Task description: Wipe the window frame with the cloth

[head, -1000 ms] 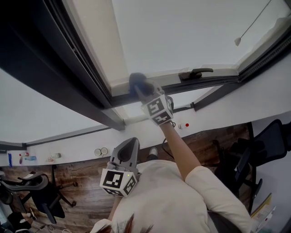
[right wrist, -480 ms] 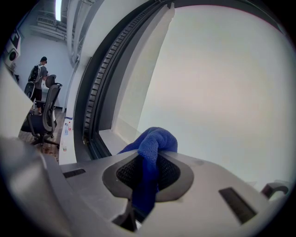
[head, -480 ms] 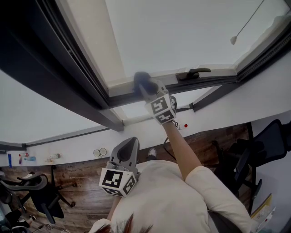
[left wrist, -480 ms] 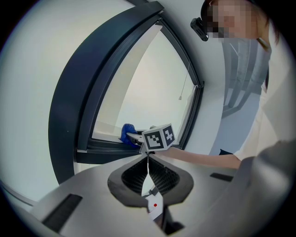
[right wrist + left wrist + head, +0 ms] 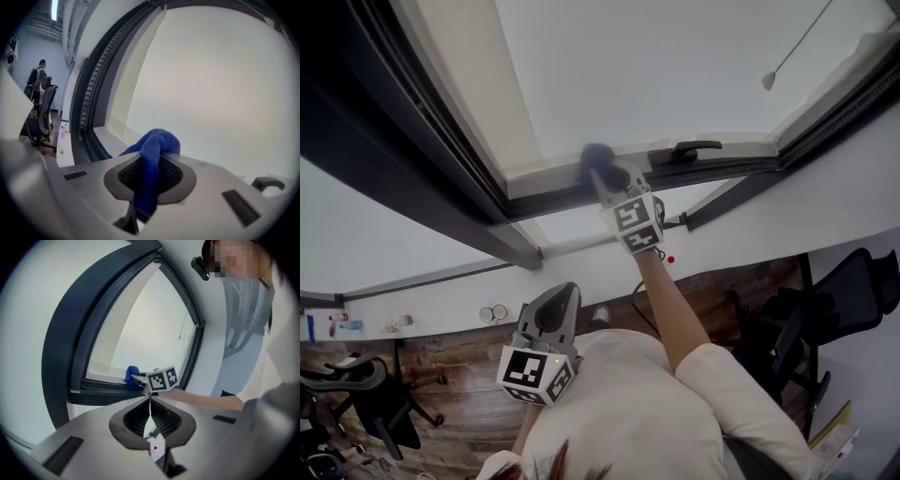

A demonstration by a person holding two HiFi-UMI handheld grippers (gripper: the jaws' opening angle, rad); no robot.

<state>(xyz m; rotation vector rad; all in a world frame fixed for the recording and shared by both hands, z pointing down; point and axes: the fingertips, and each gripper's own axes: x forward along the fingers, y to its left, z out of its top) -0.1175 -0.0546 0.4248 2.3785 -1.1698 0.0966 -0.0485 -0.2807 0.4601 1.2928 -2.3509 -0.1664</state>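
Observation:
My right gripper [image 5: 607,179] is shut on a blue cloth [image 5: 595,163] and presses it against the lower rail of the window frame [image 5: 544,178], left of the black window handle [image 5: 692,148]. In the right gripper view the blue cloth [image 5: 155,150] bulges out between the shut jaws, over the pale sill of the window frame [image 5: 105,140]. From the left gripper view I see the blue cloth [image 5: 131,375] on the window frame [image 5: 101,387] ahead. My left gripper [image 5: 555,309] hangs low by the person's chest, shut on nothing.
A blind cord with a small weight [image 5: 767,82] hangs at the upper right of the pane. The dark outer frame [image 5: 384,159] runs along the left. Office chairs [image 5: 370,398] stand on the wooden floor below, and another chair [image 5: 853,286] at the right.
My right gripper has slid the cloth a little to the right along the lower rail, toward the handle. The left gripper has stayed about where it was.

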